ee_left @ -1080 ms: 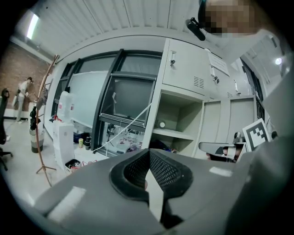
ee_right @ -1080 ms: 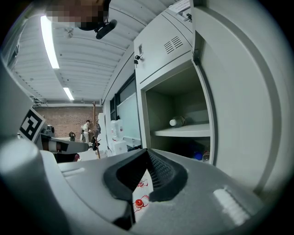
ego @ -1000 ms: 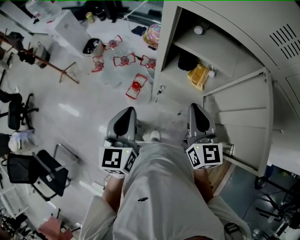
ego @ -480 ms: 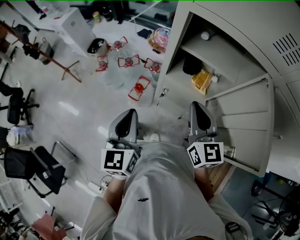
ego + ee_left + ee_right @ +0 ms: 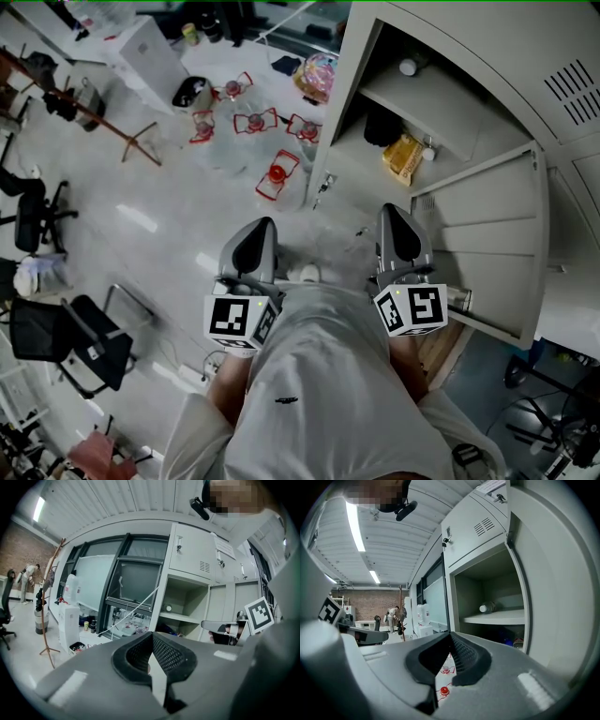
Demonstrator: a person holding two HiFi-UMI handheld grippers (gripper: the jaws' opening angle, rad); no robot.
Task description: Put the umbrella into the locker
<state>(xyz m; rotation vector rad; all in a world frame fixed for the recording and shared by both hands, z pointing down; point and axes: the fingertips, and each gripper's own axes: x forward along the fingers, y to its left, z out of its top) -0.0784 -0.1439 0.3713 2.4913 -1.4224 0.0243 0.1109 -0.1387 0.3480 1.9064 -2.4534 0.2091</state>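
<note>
Before the open locker point(image 5: 436, 112) stands a person with a gripper in each hand, both held about level and side by side. The left gripper point(image 5: 255, 223) has its jaws pressed together on nothing, and the right gripper point(image 5: 395, 212) is closed and empty in the same way. I can't pick out the umbrella with any certainty. The likeliest candidate is a many-coloured dome point(image 5: 317, 75) on the floor, just outside the locker's left front corner. It lies ahead of both grippers, a little nearer the left one, which has a clear line to it. The right gripper faces the open compartment, with the door point(image 5: 478, 234) swung out on its far side. The dome looks round from above, so I can't tell which way a shaft or long axis would run. A dark lump point(image 5: 380, 127) sits on the lower shelf beside a yellow packet point(image 5: 403, 157), and it could equally be a folded umbrella already stowed. With both hands empty, the scene fits either reading. A bottle point(image 5: 407, 67) lies on the shelf above, and red-framed things point(image 5: 272, 173) are scattered across the floor to the left.
</note>
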